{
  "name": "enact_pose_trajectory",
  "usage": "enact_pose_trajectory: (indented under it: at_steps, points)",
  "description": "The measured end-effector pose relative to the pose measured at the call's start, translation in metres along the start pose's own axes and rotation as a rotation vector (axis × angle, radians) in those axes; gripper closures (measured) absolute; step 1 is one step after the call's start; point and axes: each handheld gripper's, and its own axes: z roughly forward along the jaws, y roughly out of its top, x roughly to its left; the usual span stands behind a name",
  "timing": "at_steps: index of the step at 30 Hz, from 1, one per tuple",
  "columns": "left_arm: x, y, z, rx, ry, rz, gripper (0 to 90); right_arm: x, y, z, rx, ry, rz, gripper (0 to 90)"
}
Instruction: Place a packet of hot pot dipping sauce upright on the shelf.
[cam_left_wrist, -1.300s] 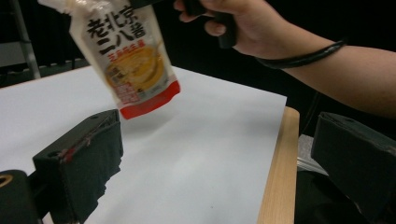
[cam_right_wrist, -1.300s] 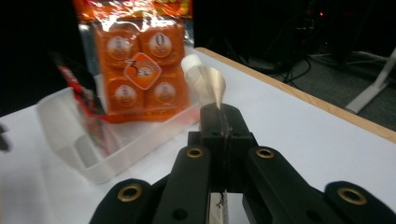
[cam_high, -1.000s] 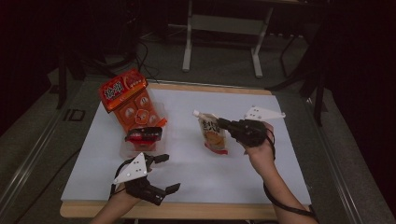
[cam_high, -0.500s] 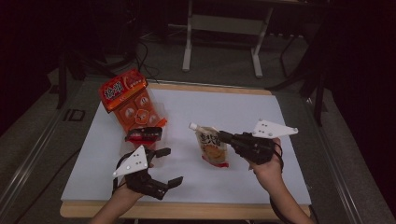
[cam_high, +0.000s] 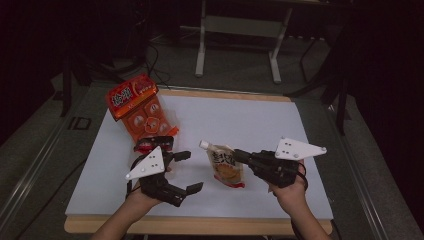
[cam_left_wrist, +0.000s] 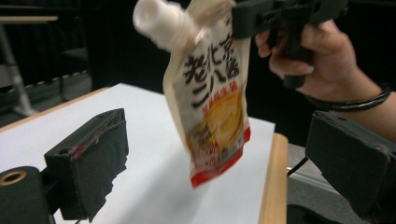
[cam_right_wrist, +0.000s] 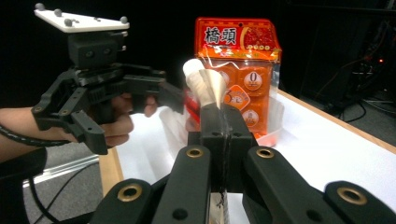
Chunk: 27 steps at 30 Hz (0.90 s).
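Observation:
A white spouted pouch (cam_high: 226, 167) with an orange picture and a red bottom edge hangs tilted above the white mat, spout pointing back-left. My right gripper (cam_high: 239, 156) is shut on the pouch's upper edge beside the spout. In the right gripper view the jaws (cam_right_wrist: 223, 126) are pressed together on the thin pouch edge, with the spout (cam_right_wrist: 198, 77) just past them. My left gripper (cam_high: 189, 171) stands open to the left of the pouch, apart from it. In the left gripper view the pouch (cam_left_wrist: 215, 102) dangles ahead between the wide black pads (cam_left_wrist: 93, 158).
An orange multi-pack of cups (cam_high: 137, 107) leans at the table's back left, with a small dark red item (cam_high: 152, 144) at its foot. The white mat (cam_high: 250, 120) covers the wooden table. Metal stand legs (cam_high: 235, 45) are on the floor behind.
The right gripper has carried the pouch toward the front edge and a little left, closer to the left gripper. The left gripper has risen slightly.

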Motion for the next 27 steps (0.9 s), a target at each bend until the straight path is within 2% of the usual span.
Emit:
enact_pose_trajectory:
  at_steps: [4, 9, 10, 11, 12, 14, 15, 16, 17, 19, 22, 23, 27]
  points:
    - [0.003, 0.004, 0.006, 0.015, -0.01, 0.001, 8.4, 0.005, 0.0, 0.0, 0.003, 0.018, -0.008, 90.0]
    - [0.011, 0.009, 0.012, 0.02, -0.01, 0.01, 20.8, 0.009, -0.003, 0.002, 0.008, 0.043, -0.006, 90.0]
    - [0.012, 0.01, 0.013, 0.018, -0.014, 0.008, 20.8, 0.009, -0.003, 0.002, 0.008, 0.043, -0.006, 90.0]
    - [0.013, 0.011, 0.016, 0.023, -0.018, 0.01, 25.6, 0.01, -0.004, 0.003, 0.009, 0.049, -0.002, 90.0]
    - [0.014, 0.011, 0.017, 0.024, -0.018, 0.012, 25.6, 0.01, -0.004, 0.003, 0.009, 0.049, -0.002, 90.0]
    - [0.015, 0.012, 0.021, 0.029, -0.025, 0.013, 32.0, 0.01, -0.004, 0.005, 0.009, 0.055, -0.001, 90.0]
    - [0.016, 0.012, 0.023, 0.03, -0.034, 0.013, 39.5, 0.011, -0.004, 0.005, 0.012, 0.055, -0.008, 90.0]
    - [0.016, 0.012, 0.024, 0.032, -0.037, 0.017, 39.5, 0.011, -0.004, 0.005, 0.012, 0.055, -0.008, 90.0]
    - [0.017, 0.012, 0.026, 0.027, -0.058, 0.014, 42.0, 0.011, -0.004, 0.005, 0.01, 0.056, -0.007, 90.0]
    - [0.017, 0.013, 0.028, 0.019, -0.077, 0.018, 53.5, 0.011, -0.005, 0.006, 0.012, 0.058, -0.006, 90.0]
    - [0.017, 0.014, 0.029, 0.028, -0.075, 0.031, 61.0, 0.01, -0.005, 0.006, 0.014, 0.058, -0.008, 90.0]
    - [0.017, 0.014, 0.03, 0.034, -0.084, 0.037, 68.0, 0.01, -0.006, 0.006, 0.017, 0.059, -0.004, 90.0]
    - [0.018, 0.016, 0.031, 0.054, -0.094, 0.044, 77.4, 0.008, -0.006, 0.007, 0.022, 0.063, -0.001, 89.9]
